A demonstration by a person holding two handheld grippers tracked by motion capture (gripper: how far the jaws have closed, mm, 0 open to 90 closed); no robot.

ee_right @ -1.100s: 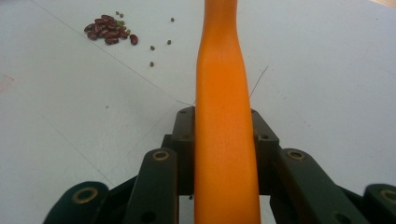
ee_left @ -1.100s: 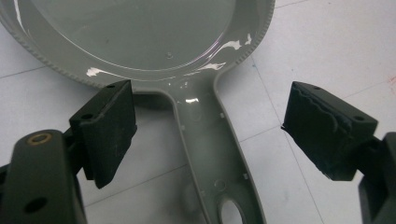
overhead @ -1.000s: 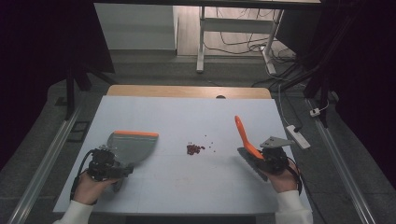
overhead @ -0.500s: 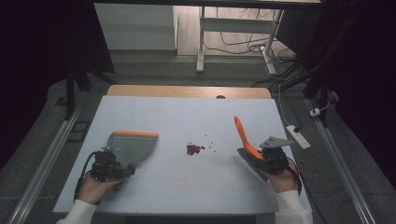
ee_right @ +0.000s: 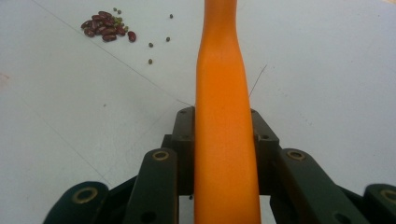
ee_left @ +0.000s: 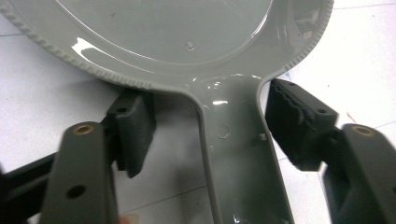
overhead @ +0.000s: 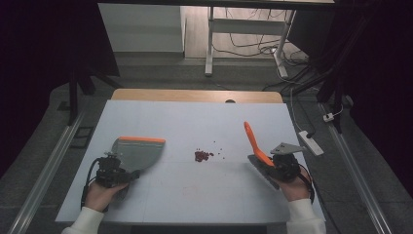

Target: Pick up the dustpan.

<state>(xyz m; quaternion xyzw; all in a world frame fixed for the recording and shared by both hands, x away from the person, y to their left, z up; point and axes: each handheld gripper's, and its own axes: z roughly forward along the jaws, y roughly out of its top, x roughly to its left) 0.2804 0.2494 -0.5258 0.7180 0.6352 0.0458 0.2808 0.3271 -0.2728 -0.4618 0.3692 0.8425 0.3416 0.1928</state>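
Note:
A grey dustpan (overhead: 139, 150) with an orange front lip lies flat on the white table at the left. Its grey handle (ee_left: 233, 154) runs between the jaws of my left gripper (overhead: 114, 173) (ee_left: 212, 112). These jaws have just been closing. The right pad (ee_left: 292, 114) sits at the handle's edge and the left pad (ee_left: 135, 126) stands off it. My right gripper (overhead: 283, 165) (ee_right: 224, 126) is shut on the orange handle (ee_right: 223, 116) of a brush (overhead: 253, 141), which slants up and away. A small heap of dark red beans (overhead: 201, 155) (ee_right: 105, 28) lies mid-table.
A few loose small beans (ee_right: 159, 44) lie scattered beside the heap. The table's wooden far edge (overhead: 195, 95) runs across the back. A white power strip (overhead: 310, 142) lies on the floor off the right edge. A metal rail (overhead: 48, 165) runs along the left side.

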